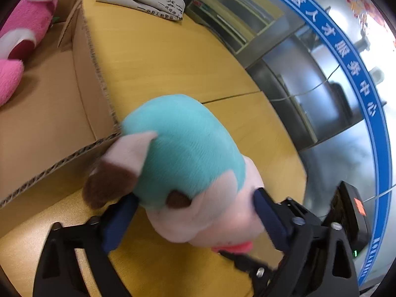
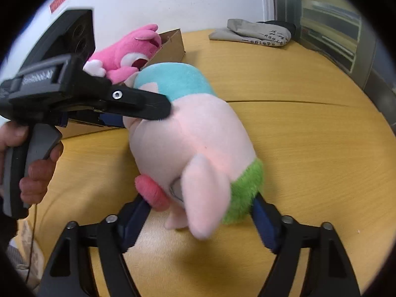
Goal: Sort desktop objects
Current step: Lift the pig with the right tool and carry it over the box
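Note:
A pale pink plush pig (image 1: 212, 205) with a teal cap, brown-tipped ears and green shorts is held above the wooden table. My left gripper (image 1: 195, 210) is shut on its head, blue pads pressing both sides. My right gripper (image 2: 200, 210) is shut on its lower body (image 2: 193, 148), near the green shorts and a pink tail. The left gripper (image 2: 138, 109) also shows in the right wrist view, clamped on the pig's head. An open cardboard box (image 1: 49, 113) lies just left of the pig, with a bright pink plush (image 1: 22, 34) inside.
The round wooden table (image 1: 160, 57) has a seam across its middle. A folded grey cloth bag (image 2: 252, 33) lies at the far edge. Glass partitions with a blue band (image 1: 346, 57) stand beyond the table. The pink plush (image 2: 128, 52) sits in the box (image 2: 173, 44).

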The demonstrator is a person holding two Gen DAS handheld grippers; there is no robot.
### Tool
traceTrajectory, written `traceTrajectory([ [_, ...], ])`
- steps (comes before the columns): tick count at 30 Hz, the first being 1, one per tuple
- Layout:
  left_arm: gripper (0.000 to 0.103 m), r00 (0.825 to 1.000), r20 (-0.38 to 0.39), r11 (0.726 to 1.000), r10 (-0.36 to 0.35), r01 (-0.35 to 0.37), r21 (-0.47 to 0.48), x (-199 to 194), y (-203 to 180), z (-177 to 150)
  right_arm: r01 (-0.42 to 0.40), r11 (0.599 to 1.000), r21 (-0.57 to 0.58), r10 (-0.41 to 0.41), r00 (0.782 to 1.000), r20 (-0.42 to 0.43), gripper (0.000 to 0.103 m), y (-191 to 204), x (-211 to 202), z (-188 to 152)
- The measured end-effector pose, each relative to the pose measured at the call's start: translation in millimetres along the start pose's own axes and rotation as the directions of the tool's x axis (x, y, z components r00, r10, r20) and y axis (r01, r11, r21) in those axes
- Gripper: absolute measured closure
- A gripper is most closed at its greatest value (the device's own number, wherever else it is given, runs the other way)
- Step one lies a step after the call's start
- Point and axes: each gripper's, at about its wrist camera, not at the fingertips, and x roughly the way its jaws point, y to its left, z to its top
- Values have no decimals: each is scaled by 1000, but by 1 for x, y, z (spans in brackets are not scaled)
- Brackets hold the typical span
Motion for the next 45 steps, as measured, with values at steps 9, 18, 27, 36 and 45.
traceTrajectory([
  [9,36,996,92,999,5,-8,34,-73,-7,-46,-209,977,35,210,976,-51,31,29,-27,-33],
  [18,6,998,46,999,36,-35,-36,-62,37,-46,-237,970,-48,228,963,-145,24,68,8,-19],
  [27,27,995,80,995,-53,60,-81,-96,27,-84,-323,943,-85,301,933,-197,34,93,-12,-35],
  [36,8,997,74,986,14,-1,-167,-121,47,-107,-377,926,-15,364,903,-229,22,113,8,-37],
  [45,32,983,152,980,-99,123,-157,-119,62,-97,-354,933,-72,338,926,-168,43,124,12,-32],
])
